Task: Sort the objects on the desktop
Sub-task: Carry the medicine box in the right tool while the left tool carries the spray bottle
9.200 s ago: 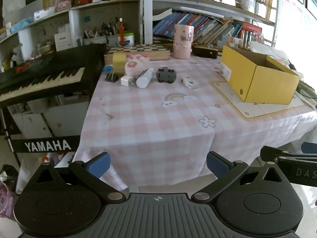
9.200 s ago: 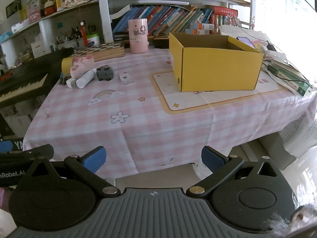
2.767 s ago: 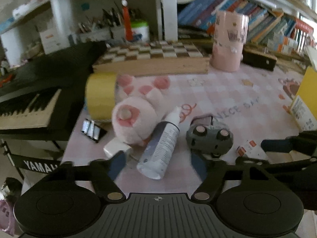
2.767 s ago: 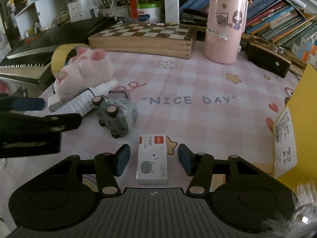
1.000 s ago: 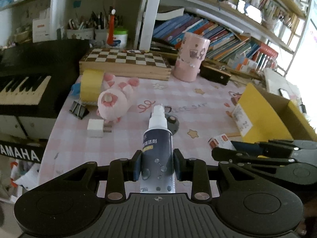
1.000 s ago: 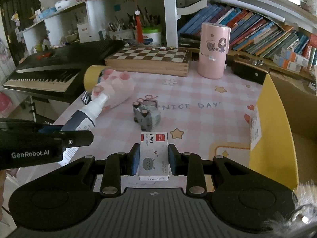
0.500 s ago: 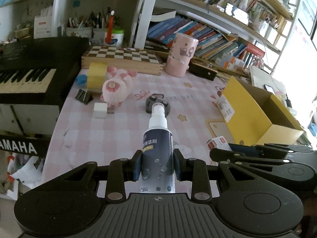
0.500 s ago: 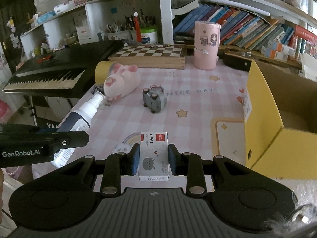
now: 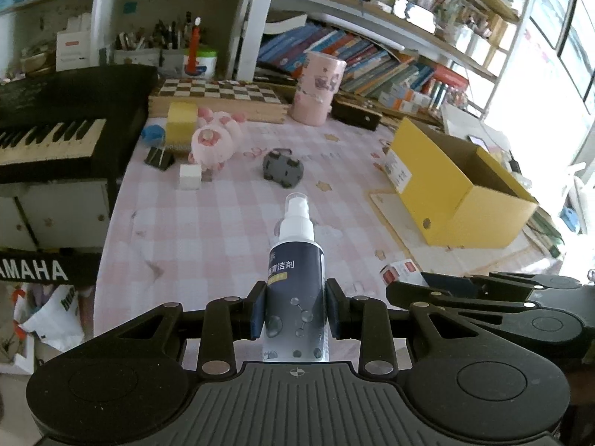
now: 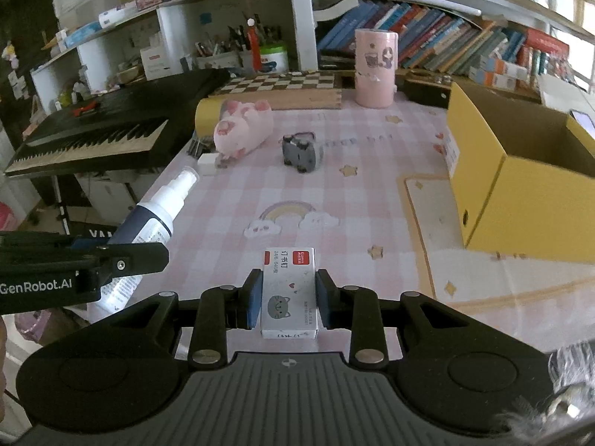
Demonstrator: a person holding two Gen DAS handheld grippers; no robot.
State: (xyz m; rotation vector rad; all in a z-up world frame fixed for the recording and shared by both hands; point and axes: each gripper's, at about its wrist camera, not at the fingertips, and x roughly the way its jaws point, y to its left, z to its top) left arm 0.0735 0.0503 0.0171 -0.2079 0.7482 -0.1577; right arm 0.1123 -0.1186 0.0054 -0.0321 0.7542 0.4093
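Observation:
My left gripper [image 9: 295, 308] is shut on a dark spray bottle [image 9: 295, 275] with a white nozzle, held above the table's near side. The bottle also shows in the right wrist view [image 10: 148, 223]. My right gripper [image 10: 288, 299] is shut on a small white staple box [image 10: 289, 290] with a cat print, held above the table's front. The box's end shows in the left wrist view [image 9: 399, 271]. An open yellow cardboard box [image 10: 520, 171] stands at the right. A pink plush pig [image 10: 241, 128], a grey toy car [image 10: 299, 150] and a white cube [image 9: 190, 176] lie on the pink checked tablecloth [image 10: 230, 200].
A yellow tape roll [image 9: 180, 120], black binder clips [image 9: 160, 157], a pink cup [image 10: 375, 68] and a chessboard box [image 10: 282, 87] sit at the back. A black keyboard [image 10: 100, 133] stands to the left. Bookshelves [image 10: 446, 44] line the back wall.
Both grippers have pulled back and risen with the bottle and the staple box still held. The table objects look farther away.

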